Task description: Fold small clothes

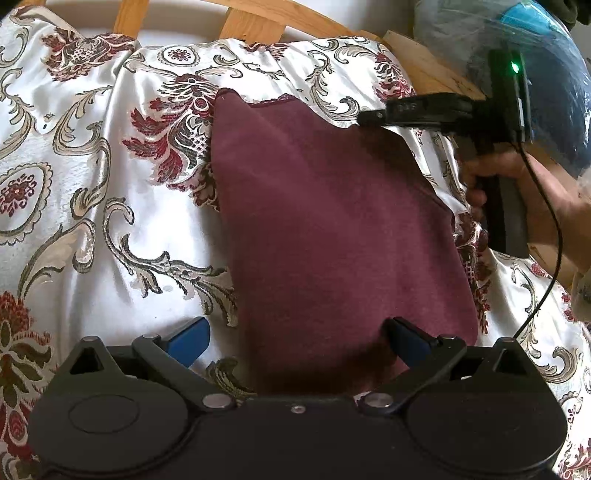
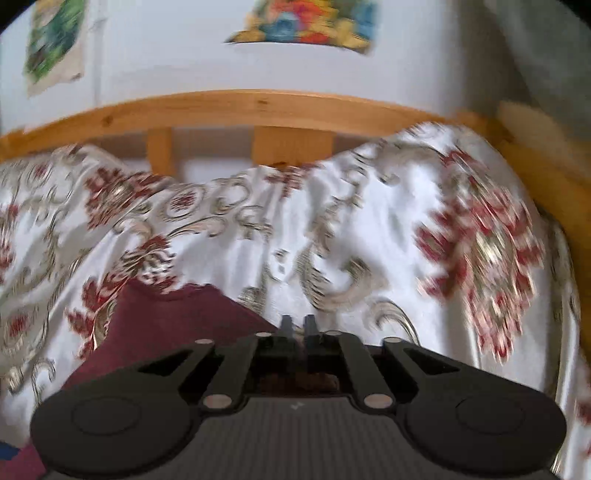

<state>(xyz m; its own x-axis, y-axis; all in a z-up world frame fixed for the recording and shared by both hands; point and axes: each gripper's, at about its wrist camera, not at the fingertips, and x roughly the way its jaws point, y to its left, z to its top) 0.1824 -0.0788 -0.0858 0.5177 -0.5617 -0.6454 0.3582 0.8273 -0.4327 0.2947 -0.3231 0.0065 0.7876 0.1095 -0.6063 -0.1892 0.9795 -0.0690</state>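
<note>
A small maroon cloth (image 1: 332, 229) lies flat on a white bedspread with a red and gold floral pattern (image 1: 96, 206). My left gripper (image 1: 295, 336) is open, its blue-padded fingers (image 1: 192, 338) spread over the cloth's near edge, holding nothing. My right gripper (image 1: 373, 117) shows in the left wrist view at the cloth's far right edge, a hand on its handle. In the blurred right wrist view the right gripper (image 2: 298, 326) has its fingers close together and empty, just right of the cloth (image 2: 173, 317) over the bedspread (image 2: 369, 229).
A wooden slatted bed frame (image 2: 240, 107) runs along the far side, with a white wall and pictures (image 2: 303, 22) behind. A blue plastic-wrapped bundle (image 1: 517, 74) sits at the right. A black cable (image 1: 550, 236) hangs from the right gripper.
</note>
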